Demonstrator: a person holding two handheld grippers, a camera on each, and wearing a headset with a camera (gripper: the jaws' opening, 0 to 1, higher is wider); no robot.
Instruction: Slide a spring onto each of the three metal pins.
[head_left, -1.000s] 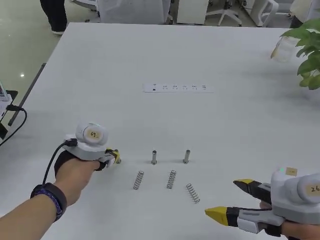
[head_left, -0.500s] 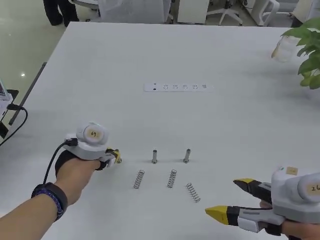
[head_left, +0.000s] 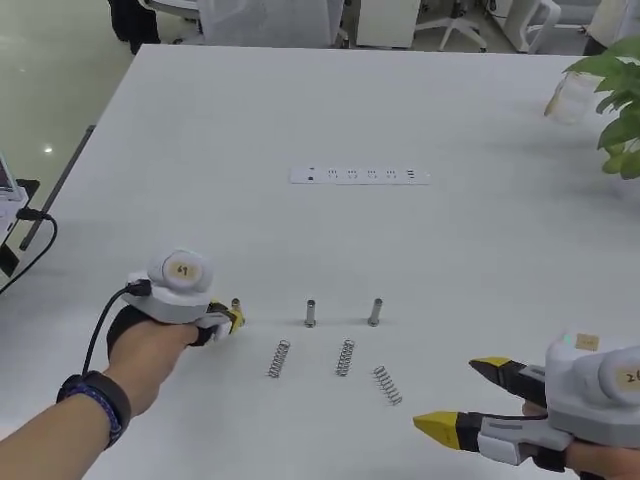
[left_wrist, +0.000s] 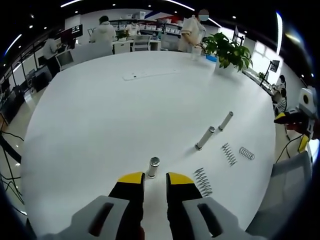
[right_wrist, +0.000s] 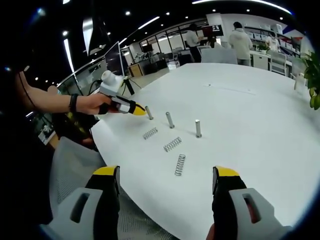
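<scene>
White table, open office behind. Left gripper: jaws a slit apart, gripping nothing, with the first pin upright just off its tips. Second pin and third pin stand farther to its right, both bare. Left spring, middle spring and right spring lie loose between the grippers. Right gripper: jaws wide, empty, right spring nearest.

Looks like step one, with no spring on a pin yet. The next move calls for pinching a spring and lining its bore up over a pin.

Round sticker has digits, too small to read. No readable label on the power strip.

left gripper out front and low, jaws nearly together (barely a gap tbh) | right gripper hanging back closer in, jaws spread wide
</scene>
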